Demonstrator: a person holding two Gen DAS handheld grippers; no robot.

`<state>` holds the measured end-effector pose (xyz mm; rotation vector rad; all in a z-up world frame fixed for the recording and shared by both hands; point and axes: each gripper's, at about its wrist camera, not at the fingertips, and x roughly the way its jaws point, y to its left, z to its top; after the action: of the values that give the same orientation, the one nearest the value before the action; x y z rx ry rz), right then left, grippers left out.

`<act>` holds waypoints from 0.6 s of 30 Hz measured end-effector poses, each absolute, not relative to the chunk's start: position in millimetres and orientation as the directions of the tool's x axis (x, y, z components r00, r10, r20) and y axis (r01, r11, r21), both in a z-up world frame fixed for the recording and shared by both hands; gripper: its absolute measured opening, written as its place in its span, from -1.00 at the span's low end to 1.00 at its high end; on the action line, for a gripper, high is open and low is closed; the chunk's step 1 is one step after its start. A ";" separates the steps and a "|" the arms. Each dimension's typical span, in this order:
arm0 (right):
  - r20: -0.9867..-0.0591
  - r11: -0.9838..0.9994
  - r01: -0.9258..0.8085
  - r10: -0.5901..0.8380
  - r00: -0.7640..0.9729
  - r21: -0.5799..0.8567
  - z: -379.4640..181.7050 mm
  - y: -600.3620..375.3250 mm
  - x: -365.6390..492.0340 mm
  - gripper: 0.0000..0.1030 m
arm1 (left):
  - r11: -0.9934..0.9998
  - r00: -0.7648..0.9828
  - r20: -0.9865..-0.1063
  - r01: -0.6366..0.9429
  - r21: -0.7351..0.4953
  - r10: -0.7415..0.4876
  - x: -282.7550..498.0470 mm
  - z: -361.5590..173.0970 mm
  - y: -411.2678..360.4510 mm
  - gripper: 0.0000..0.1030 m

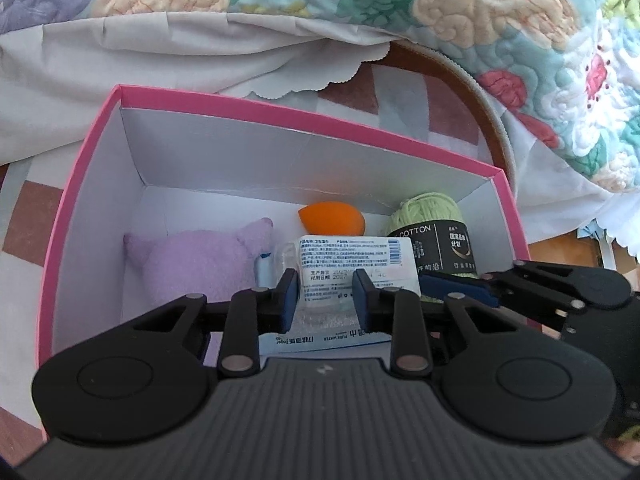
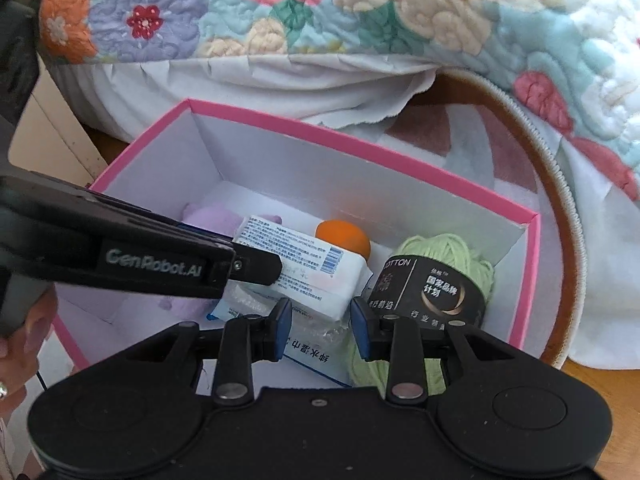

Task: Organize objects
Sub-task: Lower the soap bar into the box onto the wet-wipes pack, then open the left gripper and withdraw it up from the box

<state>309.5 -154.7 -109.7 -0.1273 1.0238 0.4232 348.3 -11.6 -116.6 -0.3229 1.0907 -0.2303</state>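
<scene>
Left wrist view: your left gripper [image 1: 326,294] points down into the pink box [image 1: 96,136]; its blue pads [image 1: 290,300] pinch the clear end of the wet-wipe pack [image 1: 356,258], which passes between them and fans out beyond the tips; the printed label of the pack faces up, just past the pads; the purple plush toy [image 1: 192,264] lies beyond the left finger, against the box wall; the orange sponge [image 1: 332,220] sits past the pack, at the far wall; the green yarn ball [image 1: 430,216] with its black band lies beyond the right finger; your right gripper [image 1: 452,286] enters from the right edge, its blue tip beside the pack and in front of the yarn.

Right wrist view: your right gripper [image 2: 320,326] has its pads [image 2: 282,324] close together on either side of the clear corner of the wet-wipe pack [image 2: 304,276]; I cannot tell whether they press it; the yarn ball [image 2: 444,256] lies just beyond and under the right finger; the sponge [image 2: 344,236] sits past the pack; the plush toy [image 2: 212,216] shows beyond your left gripper [image 2: 256,268], whose black finger crosses from the left and lies on the pack.
</scene>
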 end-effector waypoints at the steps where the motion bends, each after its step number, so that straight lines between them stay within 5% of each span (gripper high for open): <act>1: -0.842 0.912 -0.399 0.284 0.459 0.090 -106.6 -156.7 307.1 -0.25 | 0.930 0.446 -0.829 0.021 -0.366 -0.336 348.2 -116.3 -11.7 -0.45; 13: -0.770 0.920 -0.369 0.331 0.546 0.133 -69.7 -180.1 270.1 -0.17 | 0.948 0.476 -0.832 0.007 -0.320 -0.284 318.2 -83.3 -1.9 -0.39; 18: -0.743 0.921 -0.371 0.330 0.583 0.118 -56.9 -179.1 250.1 -0.15 | 0.963 0.478 -0.843 0.022 -0.270 -0.247 297.6 -63.9 -1.4 -0.06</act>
<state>250.1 -179.1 -56.9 -0.0519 0.8557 0.4091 297.6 -1.4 -63.9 -0.2352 1.0627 -0.1663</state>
